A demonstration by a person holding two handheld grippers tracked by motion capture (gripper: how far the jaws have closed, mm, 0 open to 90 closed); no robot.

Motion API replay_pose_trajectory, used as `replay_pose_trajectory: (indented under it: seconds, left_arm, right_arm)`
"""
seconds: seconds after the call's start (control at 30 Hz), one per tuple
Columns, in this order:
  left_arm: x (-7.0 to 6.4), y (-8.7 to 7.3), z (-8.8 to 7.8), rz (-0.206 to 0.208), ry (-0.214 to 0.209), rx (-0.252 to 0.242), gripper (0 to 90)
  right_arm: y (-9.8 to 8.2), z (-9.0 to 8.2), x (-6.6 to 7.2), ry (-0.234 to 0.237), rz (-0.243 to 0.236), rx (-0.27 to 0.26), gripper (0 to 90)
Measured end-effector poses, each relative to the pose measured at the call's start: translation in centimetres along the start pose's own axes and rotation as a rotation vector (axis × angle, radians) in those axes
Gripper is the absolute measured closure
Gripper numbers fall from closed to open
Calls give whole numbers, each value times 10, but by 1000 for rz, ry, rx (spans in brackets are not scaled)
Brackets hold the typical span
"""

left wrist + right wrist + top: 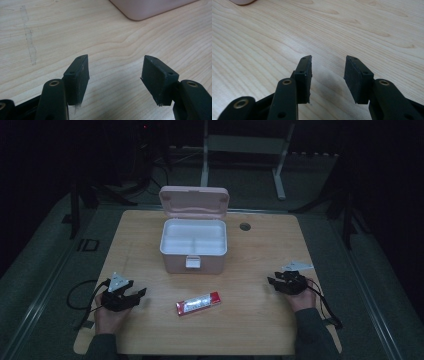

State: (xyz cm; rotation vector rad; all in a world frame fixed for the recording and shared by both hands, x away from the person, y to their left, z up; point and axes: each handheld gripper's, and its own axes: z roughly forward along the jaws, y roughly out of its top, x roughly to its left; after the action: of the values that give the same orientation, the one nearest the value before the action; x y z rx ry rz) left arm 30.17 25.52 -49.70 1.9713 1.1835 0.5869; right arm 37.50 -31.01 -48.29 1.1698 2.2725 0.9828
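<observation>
The high view looks forward and down over the whole wooden table [150,330]. Each gripper view sits low and close above the tabletop; both catch a corner of the pink box [194,240], also central from above.

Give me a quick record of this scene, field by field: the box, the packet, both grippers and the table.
box: pink box, lid up, white inside, toward the table's far edge
packet: red and white packet, flat on the table in front of the box, untouched
left gripper: left gripper, open, nothing between the jaws
right gripper: right gripper, open, nothing between the jaws
table: wooden table, round hole near the far edge
</observation>
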Motion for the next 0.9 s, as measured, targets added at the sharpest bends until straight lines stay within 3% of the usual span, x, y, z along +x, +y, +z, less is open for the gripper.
replay_pose_trajectory:
  seconds: [0.23, 0.47, 0.63, 0.7, 0.73, 0.8, 0.83, 0.87, 0.9]
  left_arm:
    - [-2, -2, 0, 13, 2, 8, 386]
    - [-4, -3, 2, 26, -7, 28, 383]
    - [-5, -3, 3, 30, -13, 32, 383]
    - [-5, -3, 3, 31, -13, 32, 383]
    - [-5, -3, 3, 30, -14, 33, 382]
    - [-5, -3, 2, 29, -16, 32, 381]
    - [-5, -3, 2, 29, -16, 32, 381]
    - [-5, -3, 2, 28, -16, 32, 382]
    - [-5, -3, 2, 28, -16, 32, 381]
  right_arm:
    - [4, -5, 6, 12, -27, -14, 560]
    - [14, -7, 21, 36, -88, -17, 522]
    - [28, -5, 47, 131, -171, -33, 484]
    - [32, -3, 54, 142, -196, -33, 472]
    - [40, 0, 70, 188, -229, -30, 462]
    - [48, 3, 85, 251, -255, -44, 456]
    - [48, 3, 85, 251, -255, -44, 456]
    - [58, 9, 105, 297, -312, -37, 439]
    - [58, 9, 105, 297, -312, -37, 439]
